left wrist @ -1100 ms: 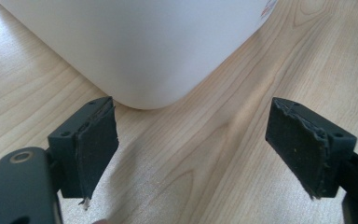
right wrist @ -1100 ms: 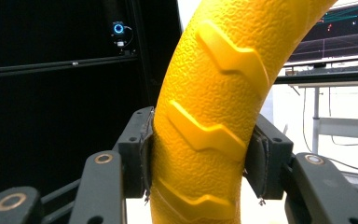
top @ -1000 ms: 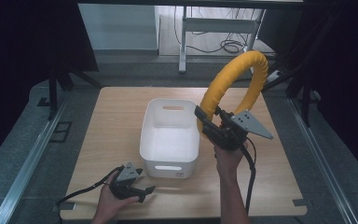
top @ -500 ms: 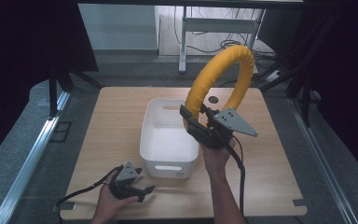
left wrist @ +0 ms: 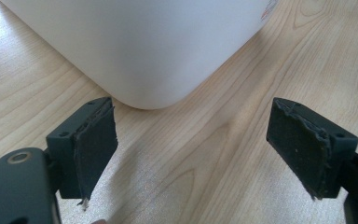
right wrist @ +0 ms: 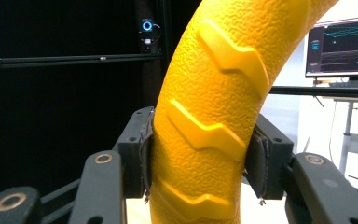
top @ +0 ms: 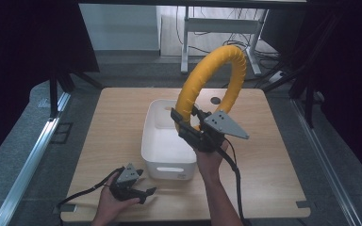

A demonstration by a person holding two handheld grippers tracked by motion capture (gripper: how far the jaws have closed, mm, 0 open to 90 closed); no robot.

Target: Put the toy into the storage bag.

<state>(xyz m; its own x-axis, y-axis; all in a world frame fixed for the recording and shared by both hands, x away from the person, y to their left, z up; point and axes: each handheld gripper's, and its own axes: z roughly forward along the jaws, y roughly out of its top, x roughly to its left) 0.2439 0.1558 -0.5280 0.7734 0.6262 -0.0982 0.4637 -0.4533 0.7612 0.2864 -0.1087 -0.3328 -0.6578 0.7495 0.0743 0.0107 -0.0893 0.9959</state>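
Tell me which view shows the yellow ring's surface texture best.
The right gripper view: the yellow ring is close up, showing pebbled skin and raised zigzag ridges, clamped in the right tool. The high view gives its whole arc, without fine detail.

Yellow ring (top: 207,84): thick, pebbled surface with raised zigzag ridges, held upright on edge above the right rim of the white bin (top: 156,141). Bin: rectangular, open-topped, at table centre, slot handle on near wall.
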